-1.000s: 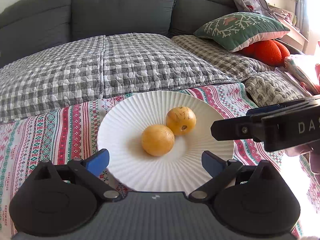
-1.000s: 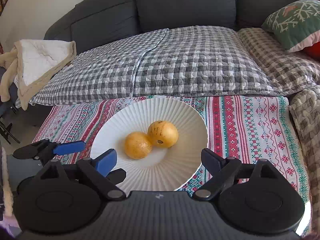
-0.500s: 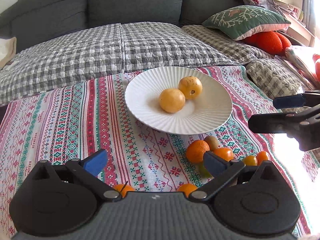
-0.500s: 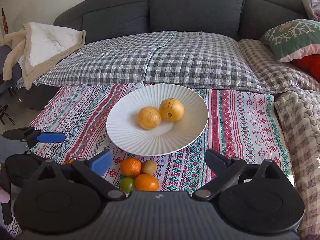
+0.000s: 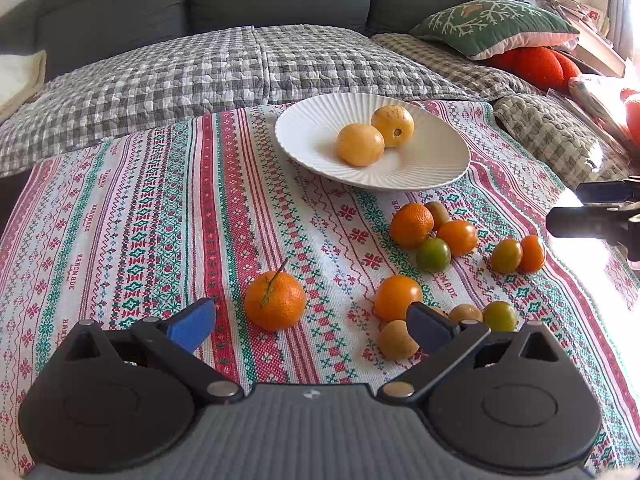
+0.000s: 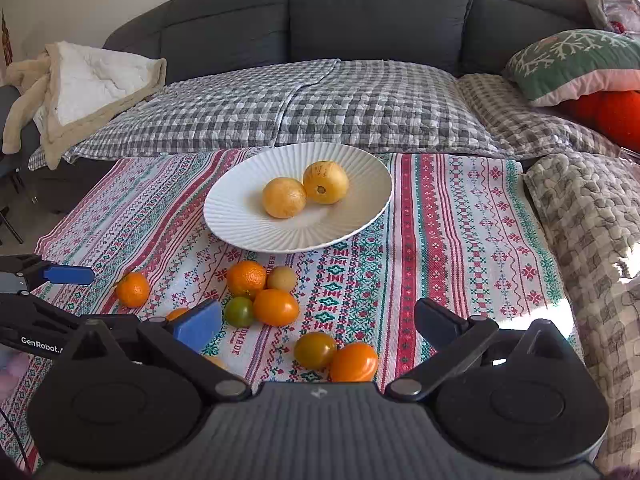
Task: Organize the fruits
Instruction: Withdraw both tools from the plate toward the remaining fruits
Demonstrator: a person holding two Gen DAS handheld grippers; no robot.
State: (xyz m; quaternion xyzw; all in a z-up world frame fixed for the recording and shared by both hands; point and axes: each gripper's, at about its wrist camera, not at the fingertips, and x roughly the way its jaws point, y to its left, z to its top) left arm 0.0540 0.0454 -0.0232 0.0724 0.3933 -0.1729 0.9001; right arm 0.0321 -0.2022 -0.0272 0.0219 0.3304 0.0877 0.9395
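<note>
A white ribbed plate holds two yellow round fruits. Several small fruits lie loose on the patterned cloth in front of it: a stemmed mandarin, an orange, orange and green tomatoes, and small brown fruits. My left gripper is open and empty, with the mandarin just beyond its fingertips. My right gripper is open and empty above the tomatoes.
The striped red-green cloth covers a low table in front of a grey sofa with a checked quilt. A green cushion and red cushion lie at right. A cream blanket lies at left.
Both grippers have pulled back from the plate toward me, bringing the loose fruits on the cloth into view. Both stayed open and empty.
</note>
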